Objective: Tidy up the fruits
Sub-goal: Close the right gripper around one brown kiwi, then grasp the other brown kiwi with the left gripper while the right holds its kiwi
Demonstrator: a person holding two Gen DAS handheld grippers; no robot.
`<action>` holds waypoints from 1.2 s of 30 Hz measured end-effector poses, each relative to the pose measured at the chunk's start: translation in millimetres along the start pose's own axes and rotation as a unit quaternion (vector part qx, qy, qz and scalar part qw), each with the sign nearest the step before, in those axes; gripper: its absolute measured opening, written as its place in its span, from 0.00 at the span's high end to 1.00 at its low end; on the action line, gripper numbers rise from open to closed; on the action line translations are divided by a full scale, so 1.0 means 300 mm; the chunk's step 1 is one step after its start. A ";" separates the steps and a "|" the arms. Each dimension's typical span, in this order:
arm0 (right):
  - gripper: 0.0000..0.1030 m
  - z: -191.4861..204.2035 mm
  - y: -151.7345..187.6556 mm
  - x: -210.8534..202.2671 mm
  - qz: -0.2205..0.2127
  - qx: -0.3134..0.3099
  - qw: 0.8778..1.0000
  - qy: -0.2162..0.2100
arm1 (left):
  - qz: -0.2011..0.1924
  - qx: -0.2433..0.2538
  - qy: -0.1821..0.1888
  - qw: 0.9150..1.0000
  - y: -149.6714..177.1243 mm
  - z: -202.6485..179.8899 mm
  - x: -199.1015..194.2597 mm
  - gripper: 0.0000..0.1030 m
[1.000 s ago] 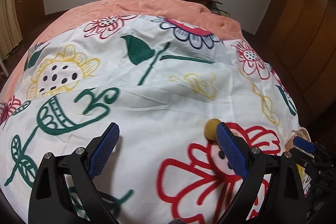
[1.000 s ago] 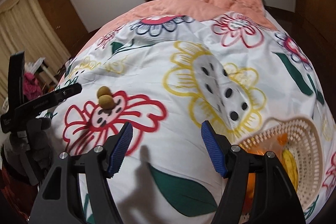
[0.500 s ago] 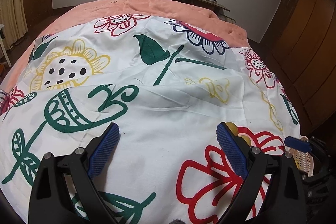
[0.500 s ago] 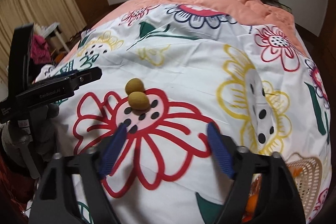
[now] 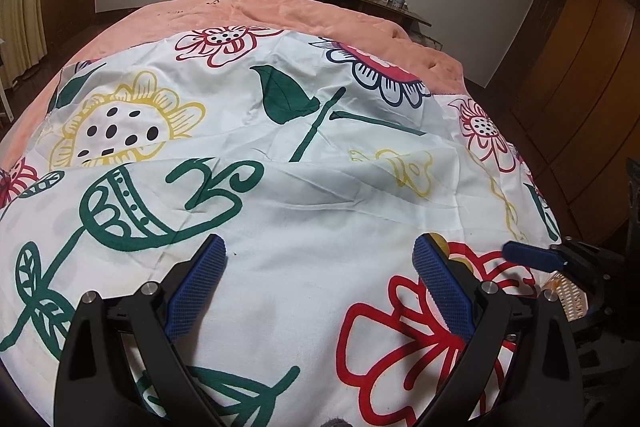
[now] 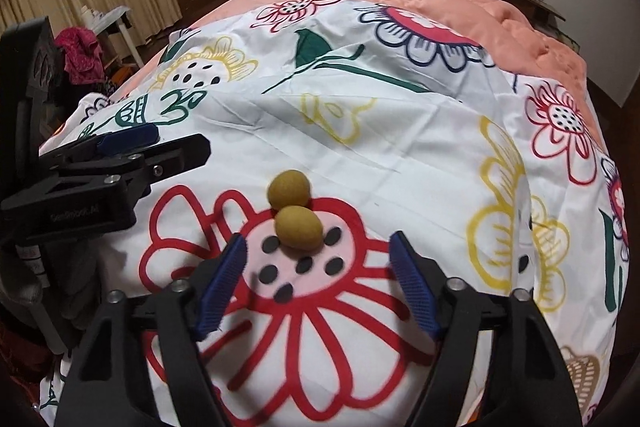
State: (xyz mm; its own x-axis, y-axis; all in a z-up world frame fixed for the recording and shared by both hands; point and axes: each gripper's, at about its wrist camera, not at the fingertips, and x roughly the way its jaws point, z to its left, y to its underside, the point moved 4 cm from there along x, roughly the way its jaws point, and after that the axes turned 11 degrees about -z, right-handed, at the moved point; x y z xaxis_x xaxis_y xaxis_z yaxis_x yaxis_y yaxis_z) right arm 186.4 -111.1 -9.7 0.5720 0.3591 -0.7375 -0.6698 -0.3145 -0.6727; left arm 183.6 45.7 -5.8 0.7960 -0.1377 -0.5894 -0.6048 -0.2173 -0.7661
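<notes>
1. Left wrist view: the scene has barely shifted since a second ago. The left hand-held gripper (image 5: 320, 279) hangs released and empty over the floral bed sheet (image 5: 320, 195); a fruit (image 5: 439, 240) peeks behind its right finger.
2. Right wrist view: the two fruits, earlier far off to the left, now lie just ahead. The right hand-held gripper (image 6: 318, 277) is closing, with nothing between its pads; the nearer fruit (image 6: 298, 227) touches the farther fruit (image 6: 290, 189) on the red flower.

Olive-tan fruits (image 6: 297, 232) (perhaps yellowish), floral sheet (image 6: 400, 155)

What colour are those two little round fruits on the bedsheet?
Dull yellowish-brown, both round fruits; clearest in the right wrist view.
</notes>
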 end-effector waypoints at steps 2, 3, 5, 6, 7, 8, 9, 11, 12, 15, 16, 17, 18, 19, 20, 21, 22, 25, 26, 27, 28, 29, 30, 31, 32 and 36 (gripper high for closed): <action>0.37 0.020 -0.005 0.015 0.003 -0.009 1.000 -0.003 | 0.000 -0.004 0.002 1.000 0.000 0.003 0.001 0.06; 0.39 0.026 -0.007 0.022 0.006 -0.013 1.000 -0.004 | 0.000 -0.005 0.003 1.000 0.000 0.003 0.001 0.06; 0.47 0.036 -0.012 0.041 0.012 -0.017 1.000 -0.006 | 0.000 -0.005 0.003 1.000 0.001 0.002 0.002 0.06; 0.49 0.041 -0.015 0.052 0.015 -0.020 1.000 -0.007 | 0.000 -0.005 0.003 1.000 0.001 0.002 0.002 0.06; 0.51 0.043 -0.017 0.059 0.017 -0.021 1.000 -0.007 | 0.000 -0.006 0.003 1.000 0.001 0.002 0.003 0.06; 0.52 0.046 -0.019 0.066 0.019 -0.023 1.000 -0.007 | 0.000 -0.006 0.003 1.000 0.002 0.001 0.003 0.06; 0.53 0.051 -0.021 0.072 0.021 -0.027 0.999 -0.007 | 0.000 -0.005 0.003 1.000 0.002 0.001 0.003 0.06; 0.58 0.057 -0.020 0.084 0.026 -0.033 0.999 -0.004 | 0.000 -0.005 0.003 1.000 0.002 0.000 0.003 0.06; 0.58 0.060 -0.018 0.089 0.030 -0.036 0.999 -0.003 | 0.000 -0.005 0.002 1.000 0.003 0.000 0.004 0.06; 0.62 0.065 -0.012 0.101 0.038 -0.039 0.999 0.002 | 0.000 -0.004 0.002 1.000 0.003 0.000 0.006 0.06; 0.63 0.063 -0.011 0.102 0.039 -0.038 0.999 0.003 | 0.000 -0.003 0.001 1.000 0.004 -0.001 0.006 0.06; 0.64 0.062 -0.010 0.103 0.040 -0.037 0.999 0.003 | 0.000 -0.004 0.002 1.000 0.004 0.000 0.006 0.06; 0.67 0.060 -0.009 0.105 0.041 -0.036 0.999 0.003 | 0.000 -0.004 0.002 1.000 0.004 -0.001 0.006 0.06; 0.68 0.058 -0.008 0.105 0.042 -0.034 0.999 0.004 | 0.000 -0.004 0.002 1.000 0.004 -0.001 0.006 0.06; 0.70 0.058 -0.008 0.106 0.042 -0.034 0.999 0.005 | 0.000 -0.004 0.002 1.000 0.004 -0.002 0.006 0.06; 0.72 0.058 -0.008 0.106 0.042 -0.035 0.998 0.006 | 0.000 -0.004 0.001 1.000 0.005 -0.002 0.007 0.06; 0.72 0.057 -0.007 0.103 0.042 -0.035 0.998 0.008 | 0.000 -0.004 0.001 1.000 0.004 -0.002 0.007 0.06; 0.72 0.054 -0.006 0.095 0.038 -0.034 0.999 0.009 | 0.000 -0.003 0.001 1.000 0.005 -0.003 0.007 0.06; 0.72 0.052 -0.005 0.088 0.035 -0.032 0.999 0.010 | 0.000 -0.004 0.001 1.000 0.005 -0.004 0.006 0.06; 0.72 0.047 -0.005 0.081 0.032 -0.029 0.999 0.011 | 0.000 -0.003 0.001 1.000 0.005 -0.005 0.006 0.06; 0.72 0.039 -0.002 0.069 0.028 -0.023 0.999 0.013 | -0.001 -0.003 0.001 1.000 0.005 -0.005 0.006 0.06; 0.72 0.029 0.002 0.056 0.025 -0.016 0.999 0.014 | -0.001 -0.001 0.001 1.000 0.006 -0.004 0.007 0.06; 0.72 0.017 0.007 0.042 0.022 -0.009 1.000 0.015 | -0.001 0.000 0.001 1.000 0.007 -0.004 0.007 0.06; 0.72 0.004 0.013 0.031 0.020 -0.003 1.000 0.017 | -0.002 0.005 0.001 1.000 0.007 -0.005 0.007 0.06; 0.72 -0.007 0.017 0.022 0.019 0.002 1.000 0.020 | -0.002 0.009 0.001 1.000 0.008 -0.008 0.006 0.06; 0.72 -0.053 0.047 -0.025 0.012 0.021 0.999 0.033 | -0.007 0.041 0.002 0.999 0.011 -0.043 0.000 0.08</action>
State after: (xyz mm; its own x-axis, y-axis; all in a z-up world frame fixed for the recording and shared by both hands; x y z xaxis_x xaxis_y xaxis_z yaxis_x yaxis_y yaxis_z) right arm 180.1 -132.2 -14.6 0.5844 0.2932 -0.7566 -0.7025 -0.2839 -0.6526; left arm 181.9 32.4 -5.2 0.8040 -0.1401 -0.5779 -0.5938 -0.1388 -0.7926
